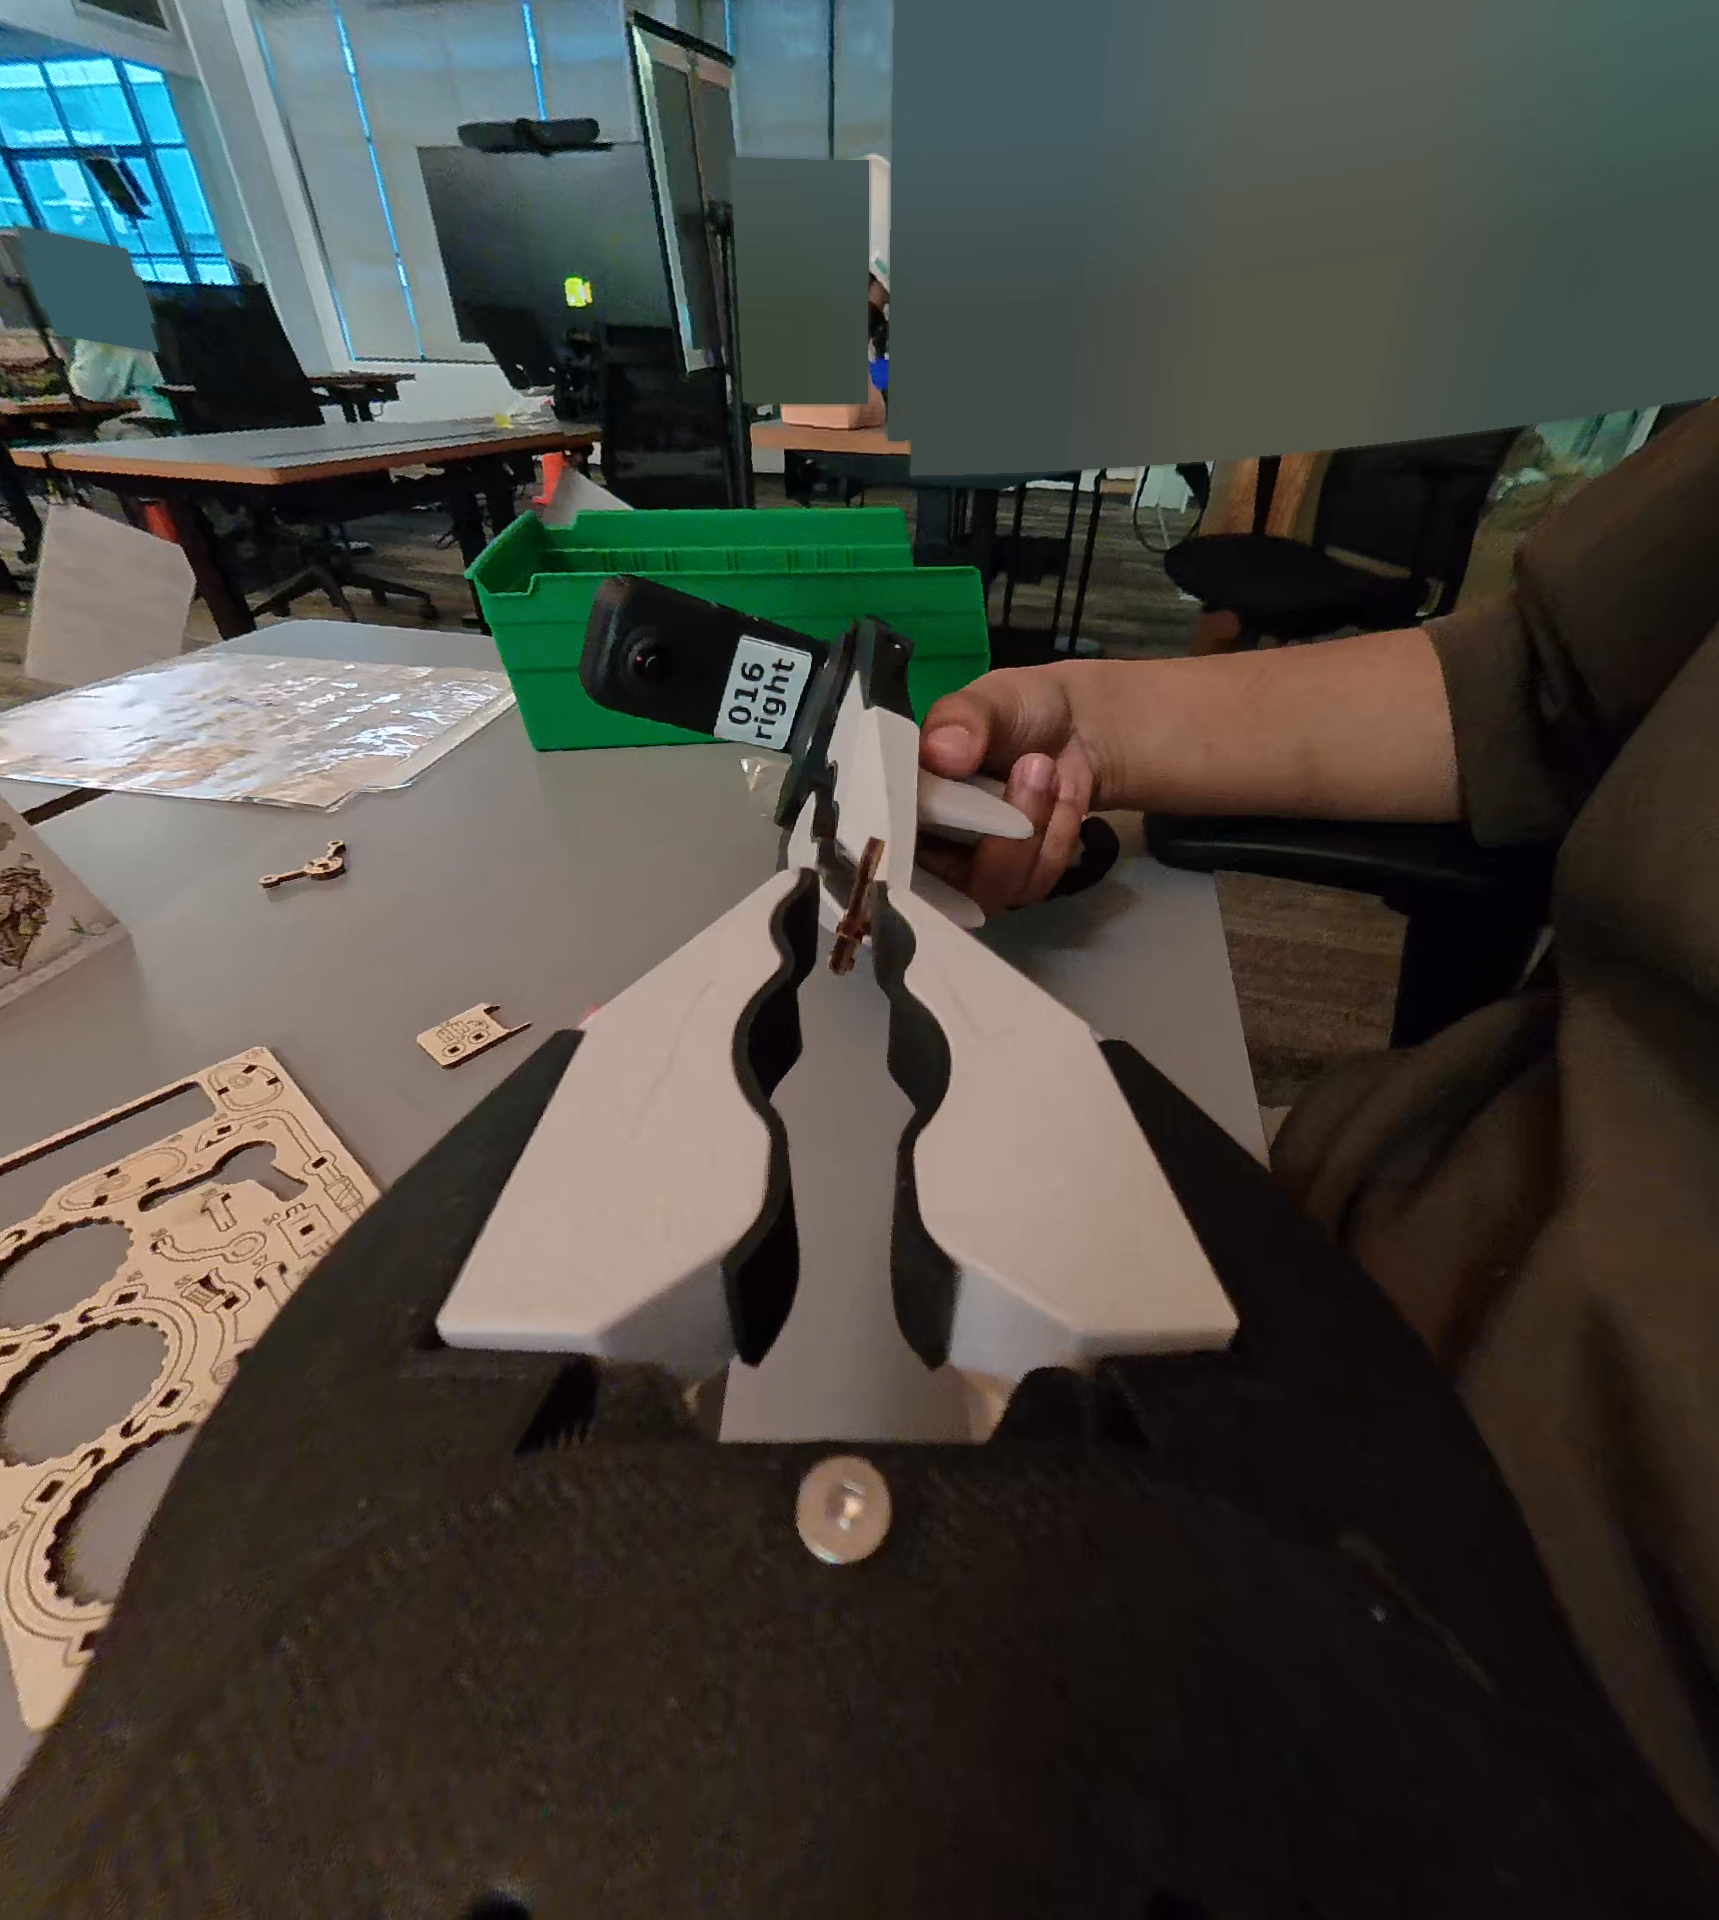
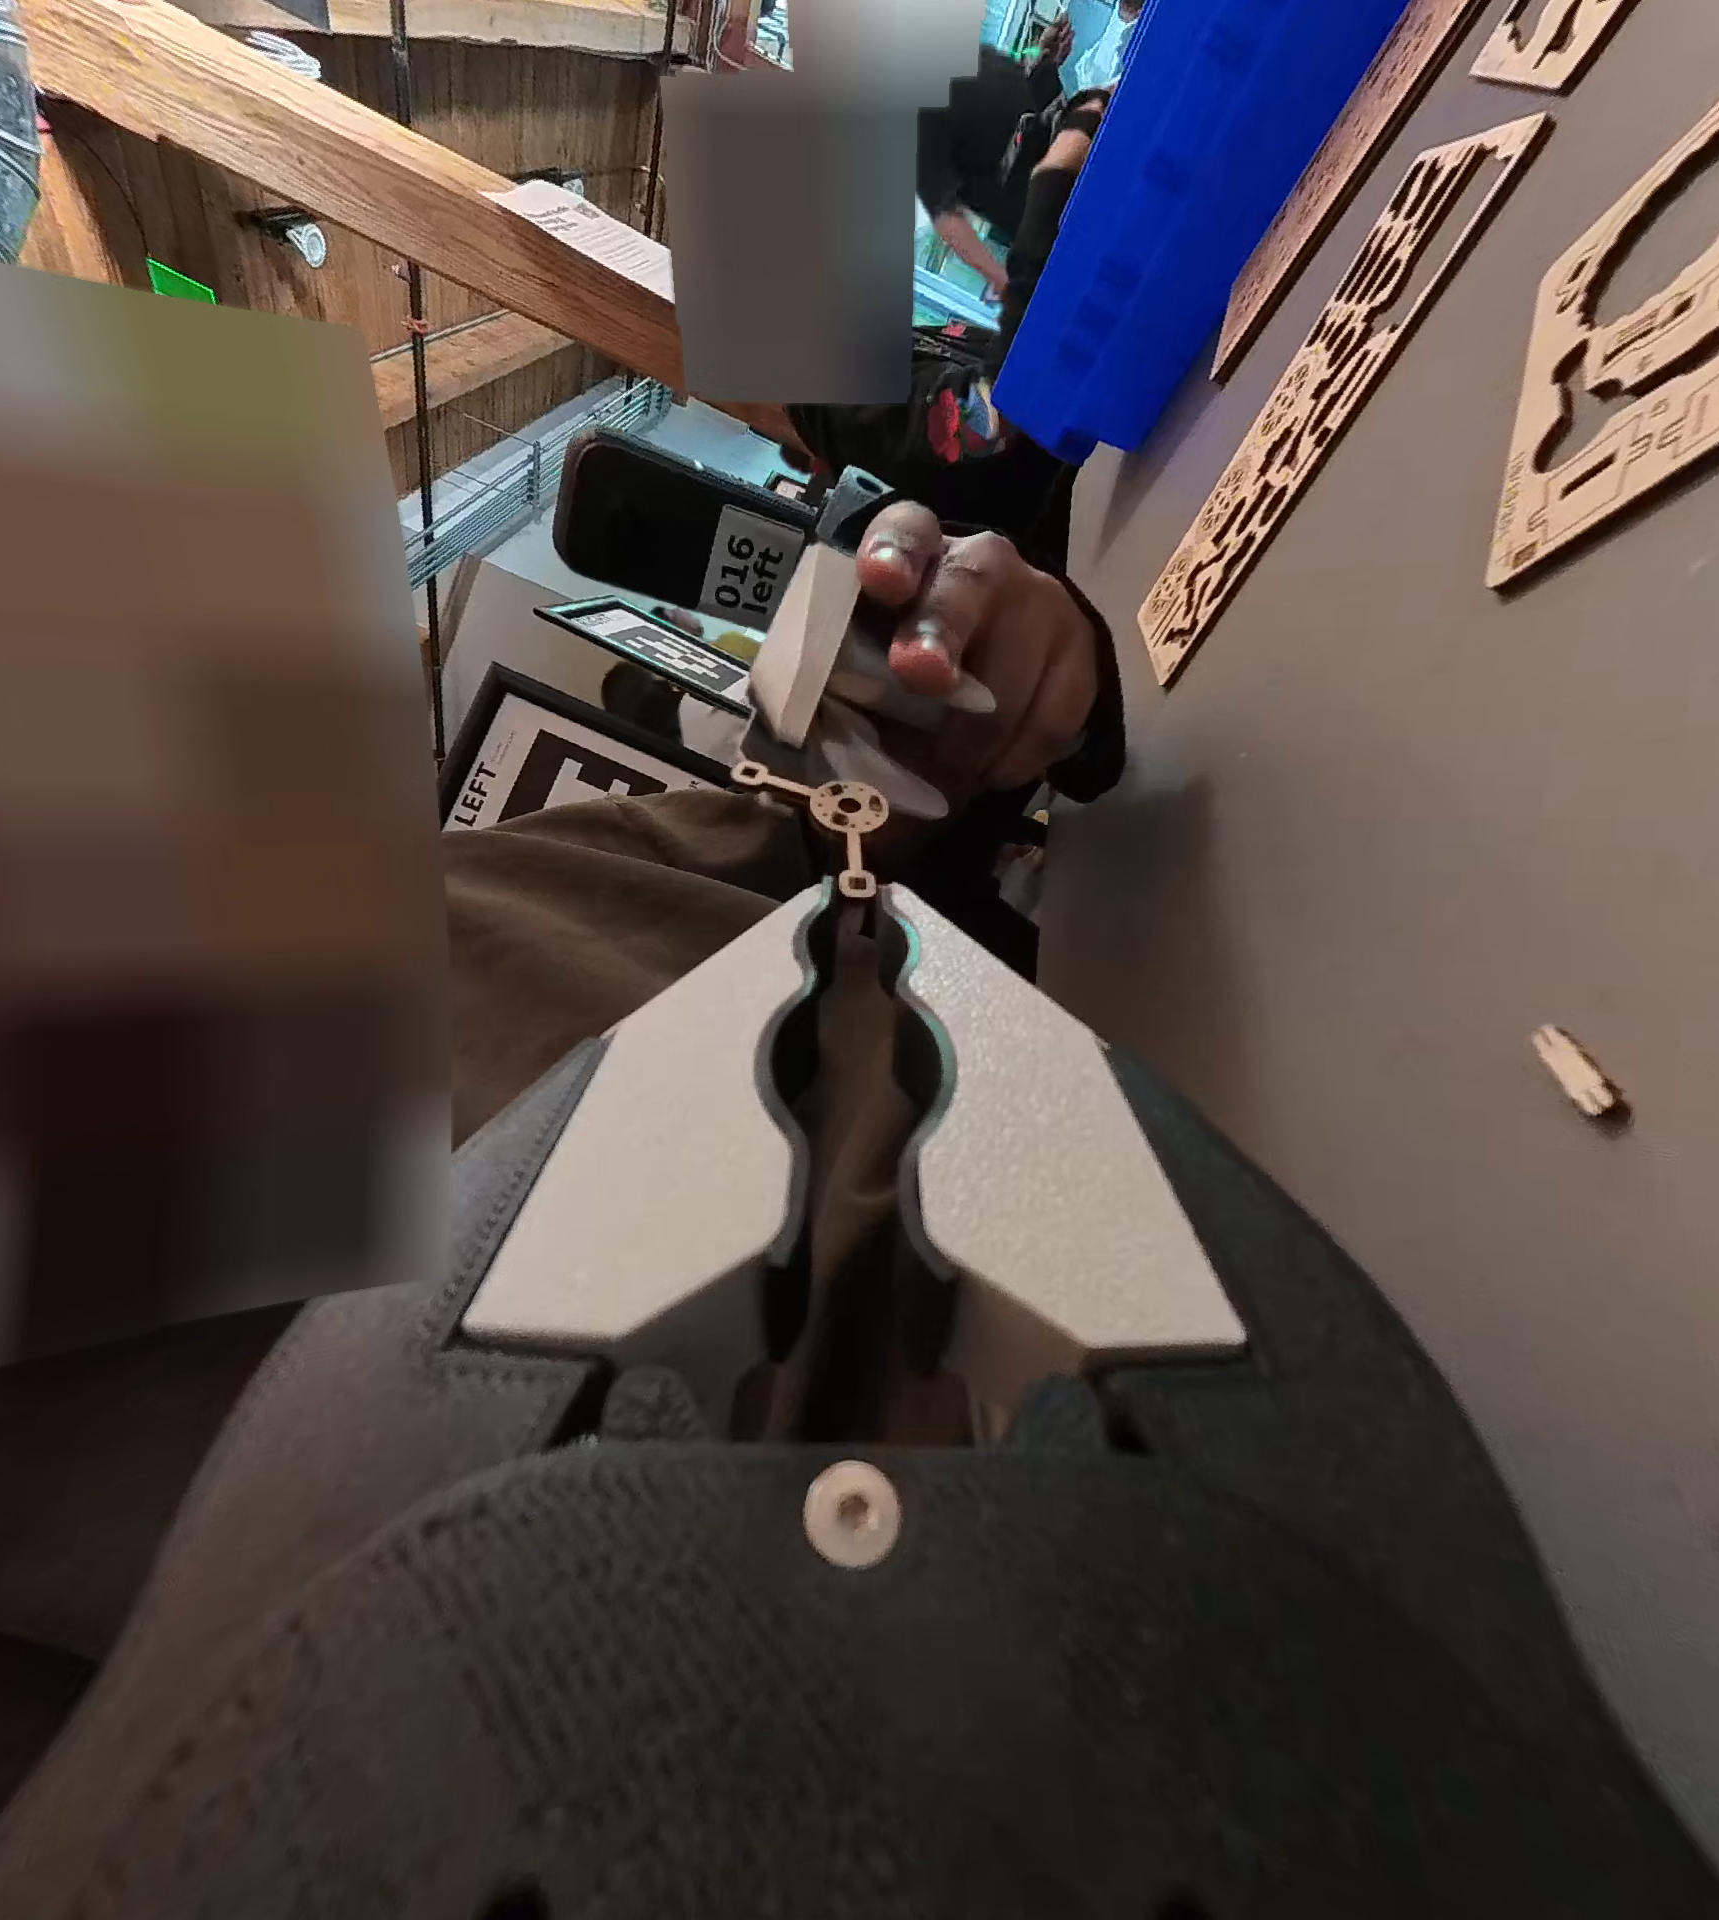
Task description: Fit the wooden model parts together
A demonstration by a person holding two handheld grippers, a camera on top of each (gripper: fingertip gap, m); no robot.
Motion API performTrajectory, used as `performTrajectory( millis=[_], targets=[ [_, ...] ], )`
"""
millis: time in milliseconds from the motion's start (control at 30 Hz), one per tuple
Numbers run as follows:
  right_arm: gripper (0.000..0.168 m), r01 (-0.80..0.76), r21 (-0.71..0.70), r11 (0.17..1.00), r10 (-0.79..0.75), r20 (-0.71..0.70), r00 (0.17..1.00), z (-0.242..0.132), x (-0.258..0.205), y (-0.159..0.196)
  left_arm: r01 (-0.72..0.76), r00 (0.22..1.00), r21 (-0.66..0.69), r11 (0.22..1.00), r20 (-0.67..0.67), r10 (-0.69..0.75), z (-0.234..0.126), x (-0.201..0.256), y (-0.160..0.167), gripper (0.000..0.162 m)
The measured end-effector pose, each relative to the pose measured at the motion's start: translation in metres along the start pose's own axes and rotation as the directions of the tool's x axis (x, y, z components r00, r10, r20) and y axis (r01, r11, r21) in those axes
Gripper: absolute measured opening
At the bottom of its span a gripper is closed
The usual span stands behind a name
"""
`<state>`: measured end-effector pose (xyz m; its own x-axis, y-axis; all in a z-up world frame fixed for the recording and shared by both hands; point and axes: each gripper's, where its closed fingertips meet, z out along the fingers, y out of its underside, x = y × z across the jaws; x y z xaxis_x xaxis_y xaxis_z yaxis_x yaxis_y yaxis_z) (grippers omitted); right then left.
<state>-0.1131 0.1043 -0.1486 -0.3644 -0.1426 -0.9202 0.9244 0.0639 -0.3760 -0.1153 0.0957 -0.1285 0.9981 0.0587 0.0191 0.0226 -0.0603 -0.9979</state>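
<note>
Both grippers are lifted off the grey tabletop [image 1: 522,862] and meet tip to tip over the person's lap, sharing one small wooden piece [image 2: 839,816]: a flat disc with thin arms ending in little square eyes. In the right wrist view the right gripper [image 2: 857,896] has its jaws nearly closed on the eye of the arm pointing to 6 o'clock, while the left gripper [image 2: 813,748] comes in from 12 o'clock; whether it pinches the disc or only touches it is hard to tell. In the left wrist view the same piece [image 1: 857,906] shows edge-on between the tips of the left gripper [image 1: 847,914], jaws drawn close with a narrow gap, so a firm hold cannot be confirmed. The step looks like a mid-air handover or alignment. To do it well, keep one gripper still as the anchor, let the other adjust slowly, and squeeze gently on the flat faces, since the arms look thin and likely to snap if twisted. A loose part [image 1: 306,864] lies at 10 o'clock, another [image 1: 470,1034] at 9 o'clock, and the punched-out sheet [image 1: 107,1299] at 8 o'clock; the green bin [image 1: 730,613] sits at 12 o'clock
</note>
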Motion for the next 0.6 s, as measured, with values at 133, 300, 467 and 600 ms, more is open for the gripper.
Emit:
performTrajectory(
  millis=[133,300,467,600],
  targets=[
    [0.005,-0.006,-0.004,1.0,0.006,0.008,1.0,0.001,0.0,0.001,0.01,1.0,0.006,1.0,-0.011,-0.01,0.0,0.002,-0.001,0.002],
    [0.006,-0.008,-0.01,1.0,0.008,0.01,1.0,0.003,-0.001,0.002,0.012,1.0,0.003,1.0,-0.02,-0.011,0.001,0.004,0.0,0.001],
    [0.01,-0.003,0.015,1.0,0.003,0.002,1.0,0.0,-0.002,-0.003,0.025,1.0,0.018,1.0,-0.006,-0.025,0.0,0.001,-0.004,0.0],
    [0.01,0.177,0.136,0.975,-0.143,-0.228,0.963,-0.026,0.013,-0.033,0.112,0.987,0.03,0.993,0.109,-0.115,-0.002,-0.025,-0.002,0.0]
  ],
)
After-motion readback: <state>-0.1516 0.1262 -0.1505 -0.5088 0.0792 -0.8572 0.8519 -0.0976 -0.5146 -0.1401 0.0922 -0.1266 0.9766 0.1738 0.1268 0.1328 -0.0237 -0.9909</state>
